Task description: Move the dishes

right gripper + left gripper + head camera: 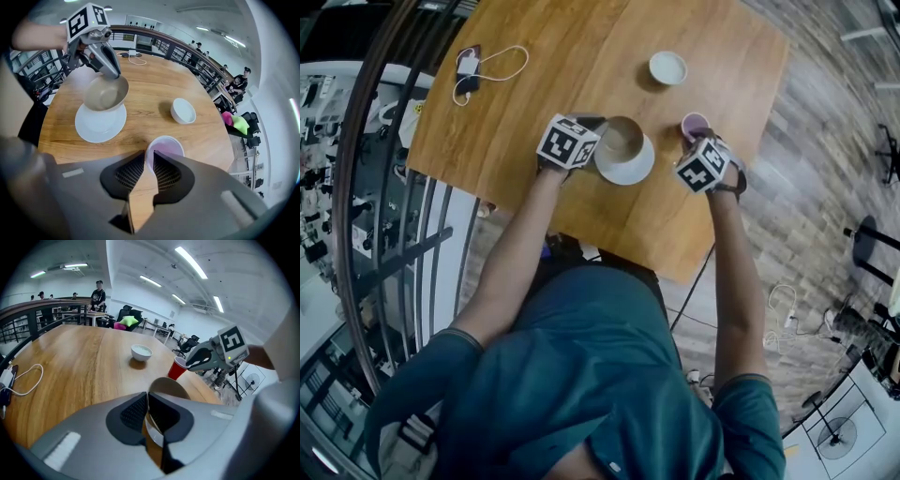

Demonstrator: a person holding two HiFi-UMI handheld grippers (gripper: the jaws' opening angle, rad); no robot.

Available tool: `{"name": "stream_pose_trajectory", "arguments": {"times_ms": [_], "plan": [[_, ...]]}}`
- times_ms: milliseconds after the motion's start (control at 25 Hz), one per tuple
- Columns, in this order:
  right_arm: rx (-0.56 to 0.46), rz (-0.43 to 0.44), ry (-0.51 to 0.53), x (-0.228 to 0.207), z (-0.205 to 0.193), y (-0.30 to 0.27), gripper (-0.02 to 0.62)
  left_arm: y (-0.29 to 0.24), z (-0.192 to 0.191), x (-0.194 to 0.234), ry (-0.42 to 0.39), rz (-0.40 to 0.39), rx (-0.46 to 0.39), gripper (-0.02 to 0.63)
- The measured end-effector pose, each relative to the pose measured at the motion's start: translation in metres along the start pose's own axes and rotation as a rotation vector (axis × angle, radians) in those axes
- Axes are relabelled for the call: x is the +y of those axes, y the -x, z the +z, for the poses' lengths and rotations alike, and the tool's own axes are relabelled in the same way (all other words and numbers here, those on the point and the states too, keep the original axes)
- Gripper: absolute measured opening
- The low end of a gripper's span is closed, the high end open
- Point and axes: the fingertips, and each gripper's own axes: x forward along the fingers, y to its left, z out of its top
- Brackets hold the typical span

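Observation:
A beige bowl (620,140) hangs tilted just over a white plate (628,169) near the middle of the wooden table (581,56). My left gripper (593,127) is shut on the bowl's rim (165,386). From the right gripper view, the bowl (106,93) and plate (100,123) sit to the left. At the table's right edge is a red cup (695,126) with a white rim, and my right gripper (698,141) is shut on that rim (164,146). I cannot tell whether the cup rests on the table.
A small white bowl (667,67) stands at the far right of the table. A phone with a white cable (469,73) lies at the far left corner. A railing (403,234) runs along the left side. The table's near edge is close to the person's body.

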Motion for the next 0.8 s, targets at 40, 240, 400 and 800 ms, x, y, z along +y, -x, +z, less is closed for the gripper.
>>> {"name": "stream_pose_trajectory", "arguments": {"times_ms": [40, 240, 400, 800], "plan": [[-0.003, -0.004, 0.000, 0.000, 0.001, 0.002, 0.061, 0.004, 0.000, 0.005, 0.006, 0.010, -0.003, 0.014], [-0.027, -0.012, -0.014, -0.002, 0.005, 0.009, 0.075, 0.020, -0.002, 0.035, 0.036, 0.062, -0.019, 0.014], [-0.087, -0.038, -0.030, -0.007, 0.016, 0.024, 0.075, 0.031, -0.002, 0.055, 0.045, 0.103, -0.027, 0.014], [-0.232, -0.151, -0.066, -0.013, 0.052, 0.085, 0.075, 0.048, -0.015, 0.101, 0.084, 0.170, -0.011, 0.014]]}}
